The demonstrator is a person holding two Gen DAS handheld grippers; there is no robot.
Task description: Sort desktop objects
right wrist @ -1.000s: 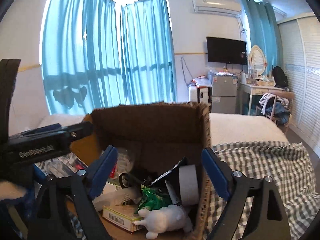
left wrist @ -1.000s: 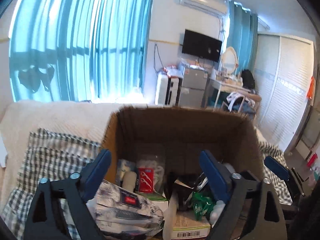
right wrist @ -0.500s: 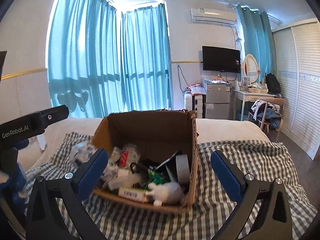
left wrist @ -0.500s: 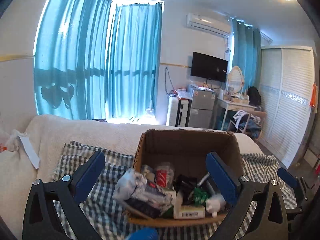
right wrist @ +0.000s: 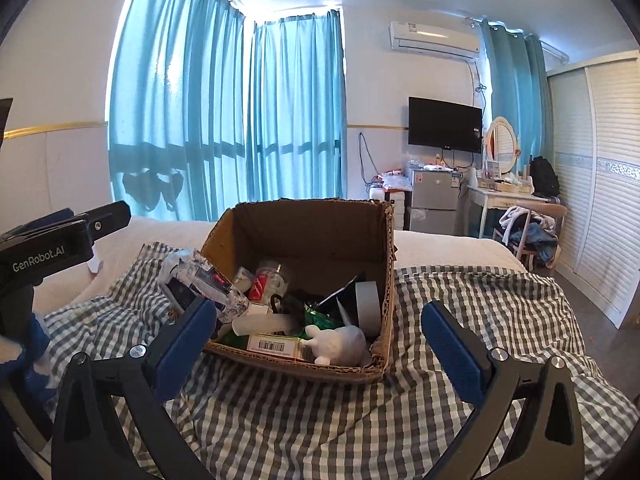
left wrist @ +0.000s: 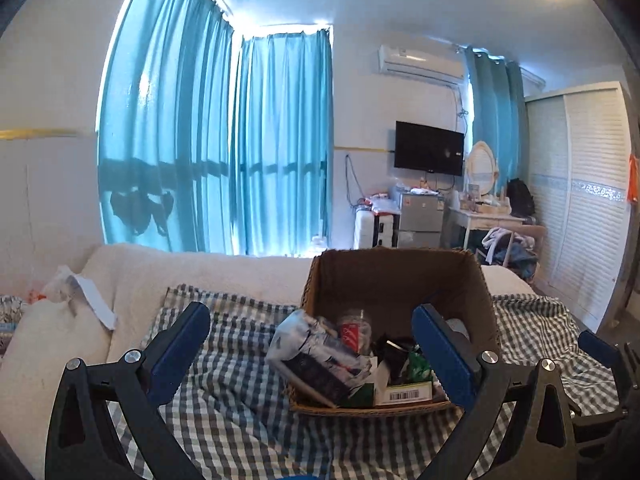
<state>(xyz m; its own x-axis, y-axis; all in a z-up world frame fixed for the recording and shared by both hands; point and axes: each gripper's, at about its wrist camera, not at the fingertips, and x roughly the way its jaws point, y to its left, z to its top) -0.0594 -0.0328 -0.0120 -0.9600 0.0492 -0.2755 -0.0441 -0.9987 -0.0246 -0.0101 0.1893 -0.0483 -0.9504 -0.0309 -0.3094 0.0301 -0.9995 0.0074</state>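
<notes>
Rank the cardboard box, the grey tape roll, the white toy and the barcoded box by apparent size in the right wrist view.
1. Cardboard box
2. White toy and grey tape roll: too alike to rank, and the tape roll is partly hidden.
3. Barcoded box, mostly covered, so unsure.

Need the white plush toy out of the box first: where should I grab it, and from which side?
Judging by its pose, grip the white plush toy across its rounded body, coming from above. It lies on top in the cardboard box's near corner, walls blocking side approaches.

Both wrist views face the cardboard box (left wrist: 396, 280) from nearby.
</notes>
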